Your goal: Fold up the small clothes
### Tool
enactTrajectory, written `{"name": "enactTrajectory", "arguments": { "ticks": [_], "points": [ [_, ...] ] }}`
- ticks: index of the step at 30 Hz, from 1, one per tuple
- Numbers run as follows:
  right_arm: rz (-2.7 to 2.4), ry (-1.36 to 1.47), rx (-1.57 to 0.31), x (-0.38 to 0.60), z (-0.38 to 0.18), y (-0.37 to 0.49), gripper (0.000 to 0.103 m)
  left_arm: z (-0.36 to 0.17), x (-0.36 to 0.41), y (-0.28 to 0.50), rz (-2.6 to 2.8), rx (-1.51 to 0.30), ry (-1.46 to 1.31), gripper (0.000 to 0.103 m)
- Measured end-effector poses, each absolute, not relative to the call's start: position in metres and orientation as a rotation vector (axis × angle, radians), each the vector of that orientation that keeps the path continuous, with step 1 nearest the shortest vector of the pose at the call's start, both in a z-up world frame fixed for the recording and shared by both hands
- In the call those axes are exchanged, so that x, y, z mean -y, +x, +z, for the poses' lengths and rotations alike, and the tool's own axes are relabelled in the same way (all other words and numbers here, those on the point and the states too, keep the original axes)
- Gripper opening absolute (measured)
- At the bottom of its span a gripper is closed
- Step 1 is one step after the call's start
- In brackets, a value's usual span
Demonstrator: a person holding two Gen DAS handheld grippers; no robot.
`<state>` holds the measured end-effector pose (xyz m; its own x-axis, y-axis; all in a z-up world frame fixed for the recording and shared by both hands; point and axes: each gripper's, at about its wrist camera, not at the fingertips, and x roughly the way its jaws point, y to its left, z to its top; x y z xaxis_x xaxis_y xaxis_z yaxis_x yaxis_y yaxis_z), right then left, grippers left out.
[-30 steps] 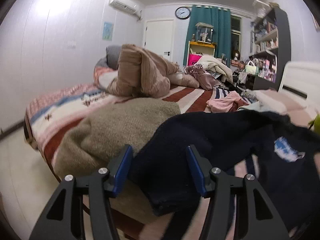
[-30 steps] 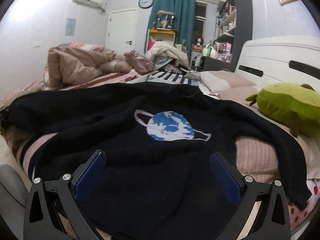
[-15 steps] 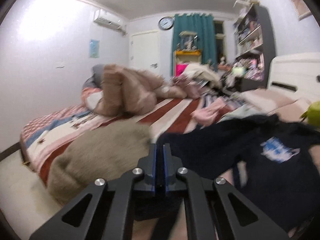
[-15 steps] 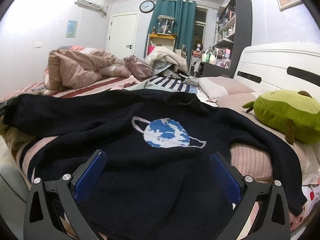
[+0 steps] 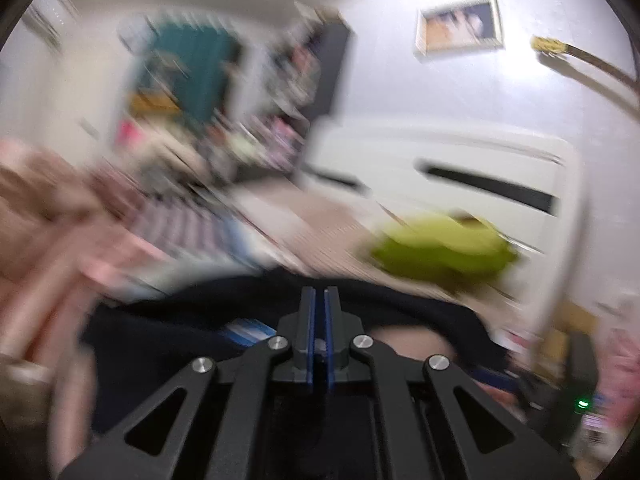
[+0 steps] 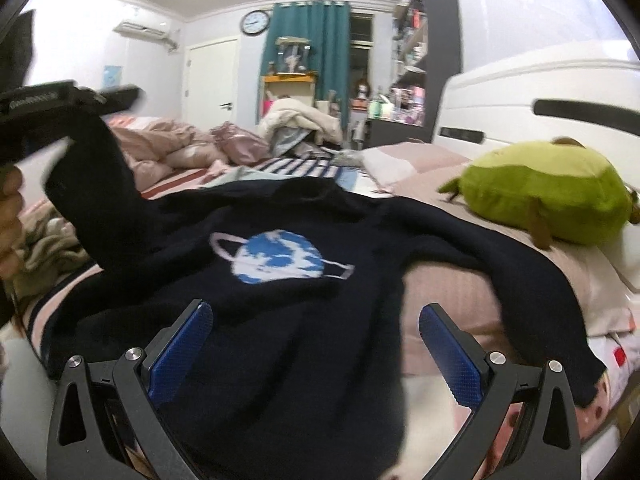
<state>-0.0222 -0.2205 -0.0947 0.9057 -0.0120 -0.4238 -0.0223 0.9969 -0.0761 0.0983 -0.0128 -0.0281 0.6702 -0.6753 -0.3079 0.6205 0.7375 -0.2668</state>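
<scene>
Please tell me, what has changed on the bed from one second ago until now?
The left gripper closed on the left sleeve of the dark sweater and lifted it up, swinging toward the headboard side. The right gripper stayed open, low over the hem. The sweater's body and the green plush toy stayed in place.

Green plush toy [image 6: 548, 196] blocks the bed's [image 6: 448, 280] right side beside the sweater [image 6: 280, 320].

Dark sweater [image 6: 280, 320] with blue planet print [image 6: 280, 261] spread across bed [image 6: 452, 288]. At nine o'clock, left gripper [image 6: 120, 96] clamps one sleeve [image 6: 92, 184], lifted off the bed. At six o'clock, right gripper [image 6: 316, 344] gapes wide over the hem, pads clear of cloth. Green plush [image 6: 548, 196] at three o'clock.
</scene>
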Motion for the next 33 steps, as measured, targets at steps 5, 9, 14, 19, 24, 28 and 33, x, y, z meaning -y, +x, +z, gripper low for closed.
{"name": "enactTrajectory", "arguments": {
  "ticks": [5, 9, 14, 19, 24, 28, 33],
  "points": [
    [-0.052, -0.046, -0.459, 0.249, -0.102, -0.029, 0.102, -0.098, 0.049, 0.122, -0.887, -0.686, -0.183, 0.045],
    [-0.050, -0.045, -0.493, 0.253, -0.111, -0.025, 0.102, -0.098, 0.011, 0.102, -0.852, -0.641, -0.205, 0.062],
    [0.126, 0.072, -0.528, 0.240, -0.117, -0.005, 0.102, -0.098, -0.061, 0.088, -0.589, -0.604, -0.175, 0.070],
    [0.318, 0.190, -0.645, 0.212, -0.141, 0.038, 0.084, -0.141, -0.119, 0.100, -0.322, -0.695, -0.125, 0.068],
    [0.324, 0.063, -0.785, 0.174, -0.177, 0.080, 0.071, -0.194, -0.141, 0.116, -0.339, -0.845, -0.222, 0.045],
    [0.284, -0.082, -0.832, 0.155, -0.194, 0.090, 0.065, -0.205, -0.131, 0.119, -0.372, -0.849, -0.232, 0.016],
    [0.338, -0.066, -0.829, 0.152, -0.187, 0.078, 0.008, -0.195, -0.116, 0.107, -0.377, -0.792, -0.122, 0.011]
  ]
}}
